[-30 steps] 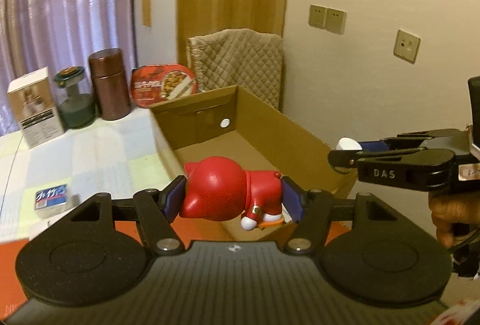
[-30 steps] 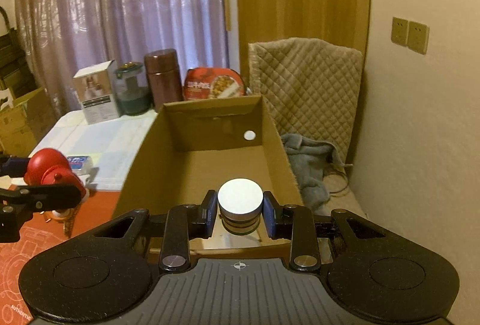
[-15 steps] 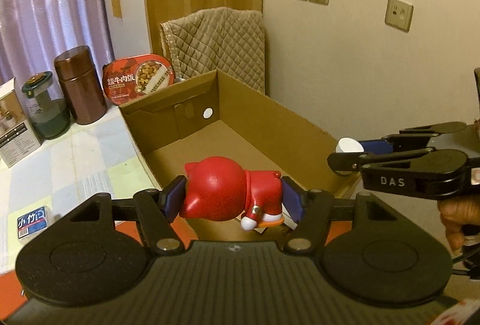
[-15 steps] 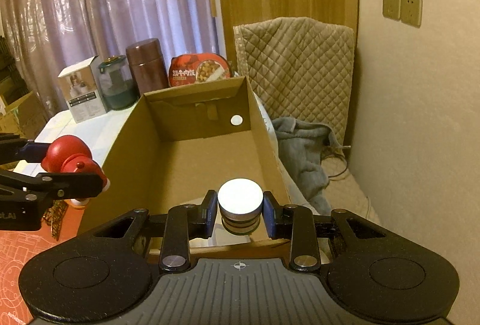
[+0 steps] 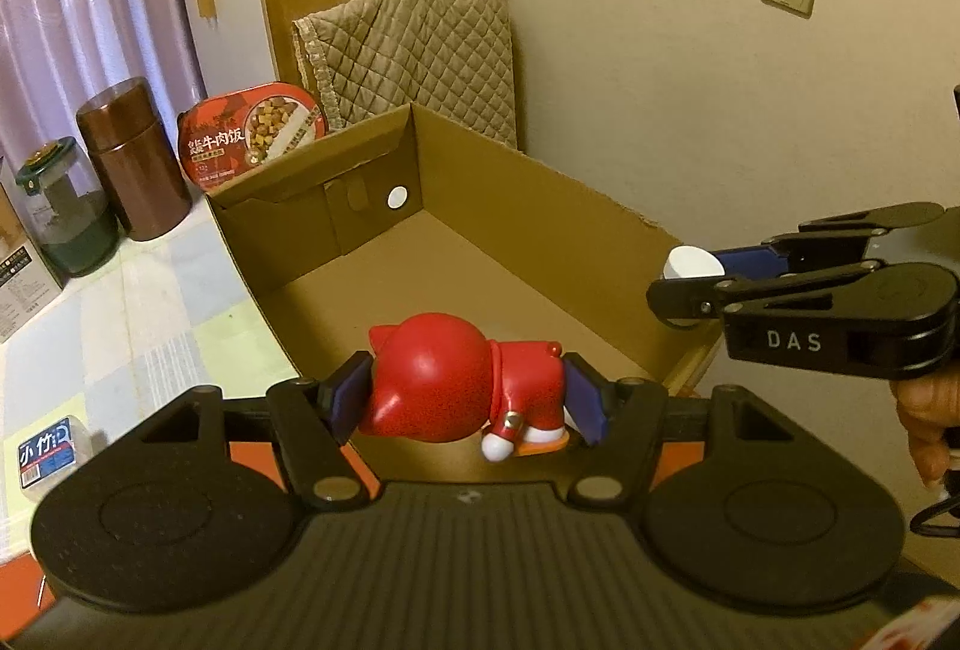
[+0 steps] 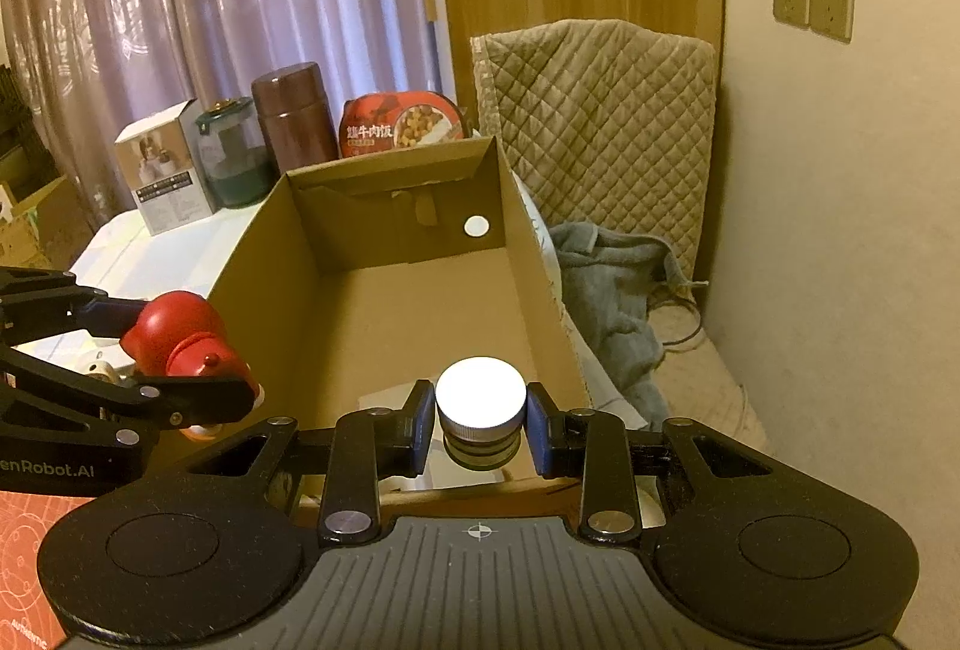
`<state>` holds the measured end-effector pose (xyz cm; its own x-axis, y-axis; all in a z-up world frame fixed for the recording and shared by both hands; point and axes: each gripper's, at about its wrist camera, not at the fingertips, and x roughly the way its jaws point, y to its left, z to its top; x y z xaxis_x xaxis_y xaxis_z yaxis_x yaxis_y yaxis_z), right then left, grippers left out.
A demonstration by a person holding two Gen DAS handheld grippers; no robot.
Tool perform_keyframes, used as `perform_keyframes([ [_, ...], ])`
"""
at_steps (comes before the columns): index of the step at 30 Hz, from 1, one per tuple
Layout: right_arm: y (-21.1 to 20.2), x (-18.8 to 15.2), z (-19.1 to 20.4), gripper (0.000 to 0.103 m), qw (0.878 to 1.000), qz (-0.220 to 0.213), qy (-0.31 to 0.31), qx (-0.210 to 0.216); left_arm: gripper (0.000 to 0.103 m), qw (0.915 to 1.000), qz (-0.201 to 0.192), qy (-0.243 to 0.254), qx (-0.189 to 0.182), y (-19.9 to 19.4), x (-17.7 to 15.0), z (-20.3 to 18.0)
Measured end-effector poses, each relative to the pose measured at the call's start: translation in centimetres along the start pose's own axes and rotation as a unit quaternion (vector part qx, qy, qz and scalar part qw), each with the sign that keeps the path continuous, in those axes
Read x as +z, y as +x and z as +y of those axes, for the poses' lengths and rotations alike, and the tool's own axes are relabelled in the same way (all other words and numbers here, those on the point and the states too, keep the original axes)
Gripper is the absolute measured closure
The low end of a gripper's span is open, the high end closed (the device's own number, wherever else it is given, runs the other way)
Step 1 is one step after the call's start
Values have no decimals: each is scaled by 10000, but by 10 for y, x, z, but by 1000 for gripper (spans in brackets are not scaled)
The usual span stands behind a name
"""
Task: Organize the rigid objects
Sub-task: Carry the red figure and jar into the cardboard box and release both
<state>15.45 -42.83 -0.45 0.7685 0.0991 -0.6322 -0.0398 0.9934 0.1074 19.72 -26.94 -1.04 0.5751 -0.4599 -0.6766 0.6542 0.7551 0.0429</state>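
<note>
Both hands have carried their loads forward and lower, so the cardboard box now fills more of each view. It sits open on the desk, directly ahead and below. Left tongs clamp a red figurine lying crosswise over the box's near-left edge. Right tongs, nearly closed, pinch a white-capped jar upright over the near wall.
</note>
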Motion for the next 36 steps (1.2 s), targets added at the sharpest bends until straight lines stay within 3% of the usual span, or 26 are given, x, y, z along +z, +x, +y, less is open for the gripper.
perform_keyframes([
  [6, 1, -1, 0, 74, 10000, 13, 44, 8, 40, 9999, 156, -4, -7, 5, -5, 0],
  [19, 1, -2, 1, 74, 10000, 19, 58, 16, 36, 9995, -203, -201, 167, -20, -2, 15],
  [36, 5, -2, 4, 74, 10000, 38, 31, 15, 36, 9975, -280, -590, 282, -39, -19, 29],
])
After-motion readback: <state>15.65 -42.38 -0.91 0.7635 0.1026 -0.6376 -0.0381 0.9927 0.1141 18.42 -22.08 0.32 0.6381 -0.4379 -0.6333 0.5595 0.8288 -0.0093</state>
